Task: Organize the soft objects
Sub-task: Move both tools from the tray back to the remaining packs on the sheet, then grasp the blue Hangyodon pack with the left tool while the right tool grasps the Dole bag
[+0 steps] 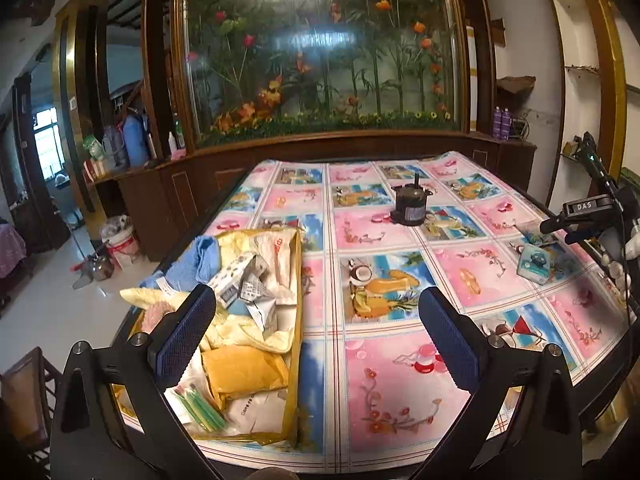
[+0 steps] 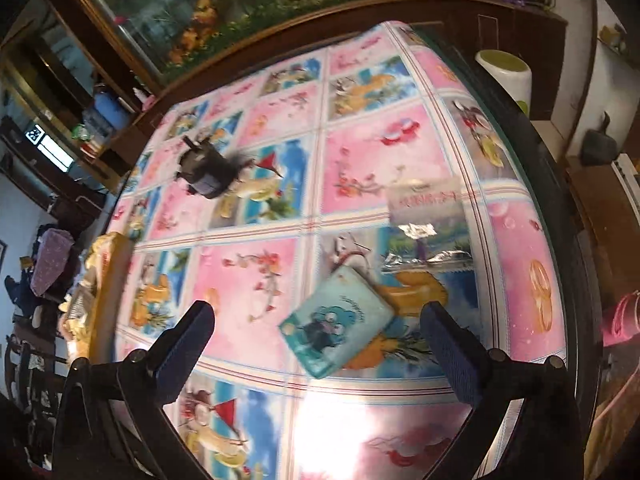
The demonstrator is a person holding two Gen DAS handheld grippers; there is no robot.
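Note:
A yellow bag lies open at the table's left, filled with a blue cloth, yellow padded envelopes, paper packets and green sticks. My left gripper is open and empty above the table, its left finger over the bag. A teal soft pouch with a cartoon figure lies on the table; it also shows in the left wrist view. My right gripper is open and empty, hovering just in front of the pouch. A clear plastic packet lies beyond the pouch. The bag's edge also shows at the left of the right wrist view.
A black motor stands mid-table, also in the right wrist view. The table wears a pink and blue picture cloth. A white and green jar stands off the far right edge. A wooden cabinet with a flower display is behind.

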